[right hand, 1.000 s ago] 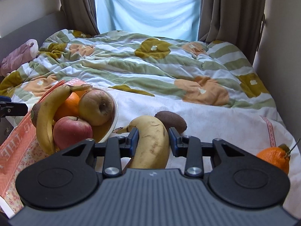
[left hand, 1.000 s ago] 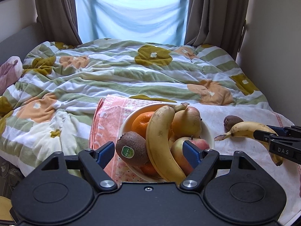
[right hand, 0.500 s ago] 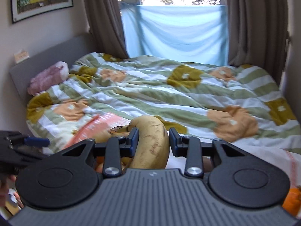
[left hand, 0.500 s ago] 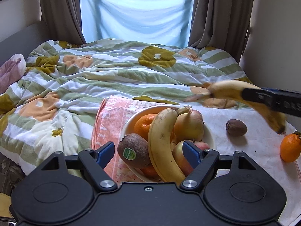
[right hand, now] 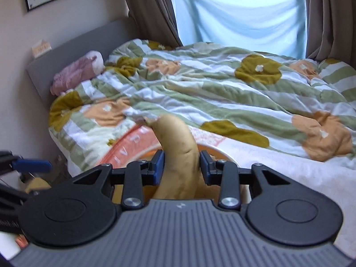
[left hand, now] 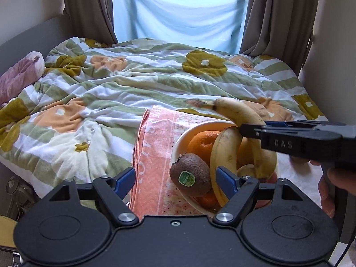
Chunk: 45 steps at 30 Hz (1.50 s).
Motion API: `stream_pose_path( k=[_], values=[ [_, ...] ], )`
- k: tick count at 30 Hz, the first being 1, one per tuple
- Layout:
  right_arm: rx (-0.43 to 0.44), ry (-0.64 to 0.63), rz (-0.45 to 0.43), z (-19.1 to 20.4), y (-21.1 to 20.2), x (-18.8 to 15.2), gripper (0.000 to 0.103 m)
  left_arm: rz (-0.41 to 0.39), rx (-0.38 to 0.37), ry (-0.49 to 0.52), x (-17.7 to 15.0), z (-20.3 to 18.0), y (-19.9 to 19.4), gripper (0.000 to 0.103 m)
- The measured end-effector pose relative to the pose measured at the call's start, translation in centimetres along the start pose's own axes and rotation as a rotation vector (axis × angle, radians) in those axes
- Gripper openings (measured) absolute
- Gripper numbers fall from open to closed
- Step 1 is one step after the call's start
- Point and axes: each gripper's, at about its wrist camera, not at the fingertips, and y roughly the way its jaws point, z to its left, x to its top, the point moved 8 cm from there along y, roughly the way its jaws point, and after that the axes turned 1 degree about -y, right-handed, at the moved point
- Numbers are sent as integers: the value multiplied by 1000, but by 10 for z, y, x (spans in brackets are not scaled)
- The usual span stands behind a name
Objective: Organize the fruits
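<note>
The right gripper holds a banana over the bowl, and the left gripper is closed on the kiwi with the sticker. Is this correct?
Not quite. The right gripper does hold the banana over the bowl, but the left wrist view shows the left gripper open, holding nothing; the kiwi lies in the bowl.

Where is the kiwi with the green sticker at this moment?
In the left wrist view, the kiwi lies on the near-left rim of the white bowl, beside a banana and in front of the orange.

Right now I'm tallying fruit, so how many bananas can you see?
2. One banana lies in the bowl beside the kiwi. The held banana is clamped in the right gripper above the bowl. More could be hidden under the pile.
</note>
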Motion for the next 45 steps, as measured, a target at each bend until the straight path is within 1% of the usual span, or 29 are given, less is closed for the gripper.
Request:
stream_pose_path(
  k=[2,4,5,6,7,8,9,10,14,18,20,21,25,28,31,34,37,42,45],
  values=[
    [0,-10,0,-1,-1,-5,52,4,-1,2,0,0,2,83],
    [-13,-39,1,1,-1,-8,59,7,-2,5,0,0,4,83],
    [-24,-54,-6,2,-2,-9,61,7,-3,5,-1,-1,4,83],
    [-27,-66,-11,3,-4,-8,66,8,-3,8,0,-2,4,83],
    [-28,-72,-18,4,-6,-7,76,7,-3,12,0,-2,5,83],
    [-33,-76,-31,4,-9,-6,83,7,-2,16,0,-3,5,83],
    [-39,-78,-46,5,-13,-4,92,7,-1,21,0,-3,5,83],
    [-42,-80,-61,5,-17,-3,93,7,-1,25,1,-4,5,83],
    [-55,-79,-60,4,-24,-3,93,3,-5,25,2,-7,3,83],
    [-76,-29,-63,-8,-40,-5,94,-8,-7,34,2,-12,-4,83],
    [-89,-3,-62,-14,-51,-9,98,-15,-6,43,3,-16,-8,83],
    [-99,9,-64,-17,-58,-11,102,-19,-7,47,3,-19,-10,83],
    [-149,52,-80,-34,-88,-25,103,-28,-18,67,1,-33,-16,83],
    [-201,88,-74,-54,-108,-37,103,-37,-29,91,0,-48,-20,83],
    [-243,124,-63,-73,-126,-49,103,-44,-44,121,-4,-70,-25,86],
    [-290,145,-51,-86,-147,-62,103,-49,-67,161,-7,-94,-32,86],
    [-353,168,-19,-97,-169,-77,103,-58,-84,194,-11,-117,-41,86],
    [-397,218,7,-108,-211,-96,103,-65,-97,187,-18,-143,-62,86],
    [-420,215,11,-110,-235,-98,103,-86,-75,170,-21,-153,-81,87]
  ],
)
